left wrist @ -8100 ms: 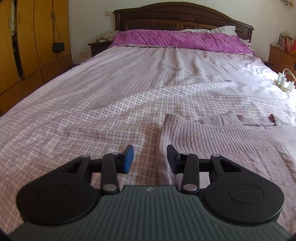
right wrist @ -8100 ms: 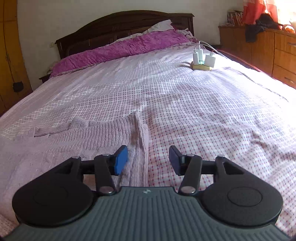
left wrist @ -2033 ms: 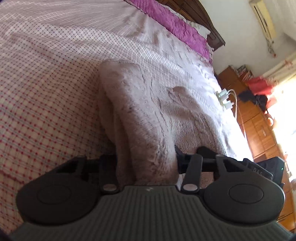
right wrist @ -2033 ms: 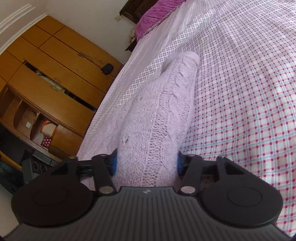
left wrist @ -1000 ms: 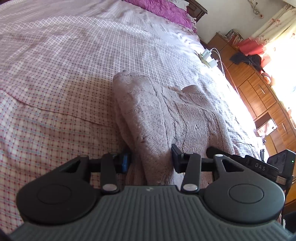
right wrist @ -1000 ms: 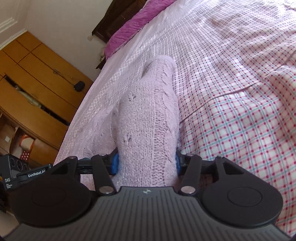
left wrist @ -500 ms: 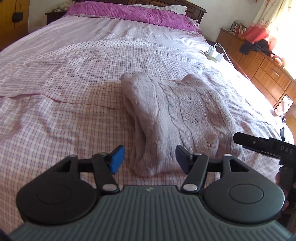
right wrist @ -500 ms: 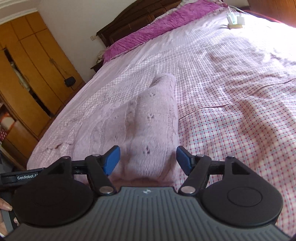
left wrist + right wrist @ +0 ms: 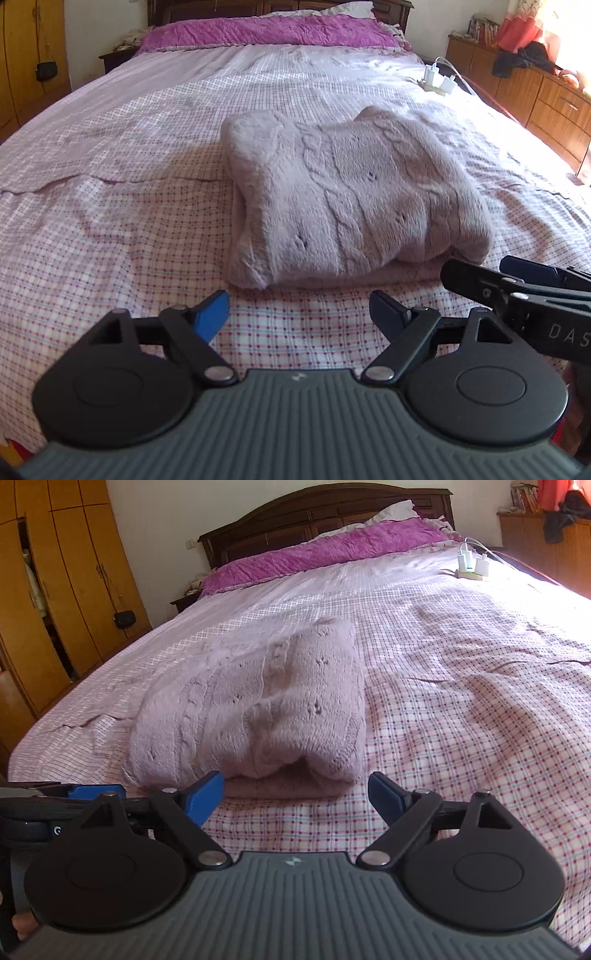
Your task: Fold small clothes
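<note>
A pale lilac cable-knit sweater (image 9: 343, 195) lies folded into a thick bundle on the checked bedsheet (image 9: 110, 229); the right wrist view shows the sweater (image 9: 258, 705) from its other front corner. My left gripper (image 9: 300, 312) hovers open just short of the bundle's near edge, nothing between its blue pads. My right gripper (image 9: 295, 794) is open too, a little back from the fold, and its fingers (image 9: 517, 284) show at the right of the left wrist view. The left gripper's finger (image 9: 92, 792) shows at the left edge of the right wrist view.
A purple pillow cover (image 9: 266, 31) and dark headboard (image 9: 325, 509) lie at the far end of the bed. White chargers on a power strip (image 9: 437, 81) rest on the sheet far right. Wooden wardrobes (image 9: 55, 572) stand left, a dresser (image 9: 535, 92) right.
Both grippers held the sweater a second ago; they have let go, opened wide and pulled back toward me. The folded bundle now rests free on the bed.
</note>
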